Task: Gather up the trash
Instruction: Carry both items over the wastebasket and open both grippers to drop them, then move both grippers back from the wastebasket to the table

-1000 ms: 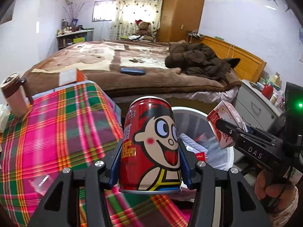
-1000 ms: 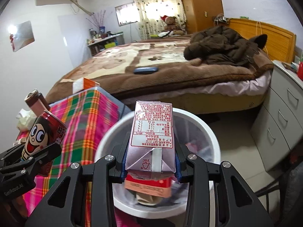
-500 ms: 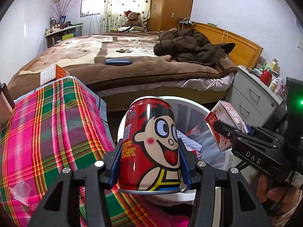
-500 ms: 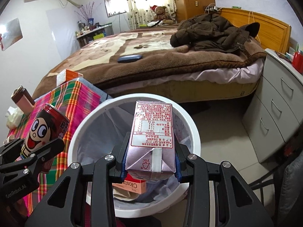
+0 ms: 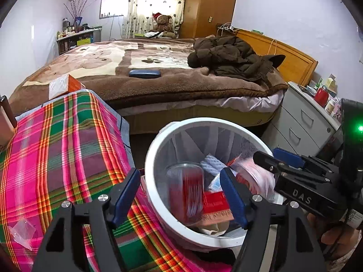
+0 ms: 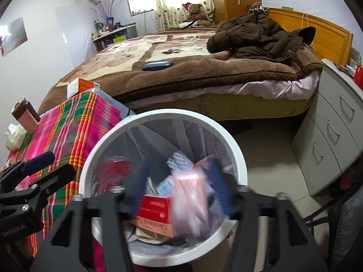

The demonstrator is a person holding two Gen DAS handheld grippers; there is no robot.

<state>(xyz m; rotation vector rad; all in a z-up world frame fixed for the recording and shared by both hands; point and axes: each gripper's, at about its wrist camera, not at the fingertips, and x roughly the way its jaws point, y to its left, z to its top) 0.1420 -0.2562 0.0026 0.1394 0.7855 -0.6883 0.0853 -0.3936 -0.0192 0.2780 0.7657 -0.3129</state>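
Left gripper (image 5: 179,195) has jaws spread wide, nothing between them. The red can (image 5: 185,190), motion-blurred, sits inside the white bin (image 5: 149,158). Right gripper (image 6: 179,192) is also spread apart; the blurred pink carton (image 6: 190,204) is in the bin beside the plaid tablecloth (image 5: 56,154).

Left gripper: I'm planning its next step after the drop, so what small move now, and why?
Probably swing the left gripper back over the plaid cloth: its jaws are open, the can blurs inside the bin, and a clear wrapper remains there.
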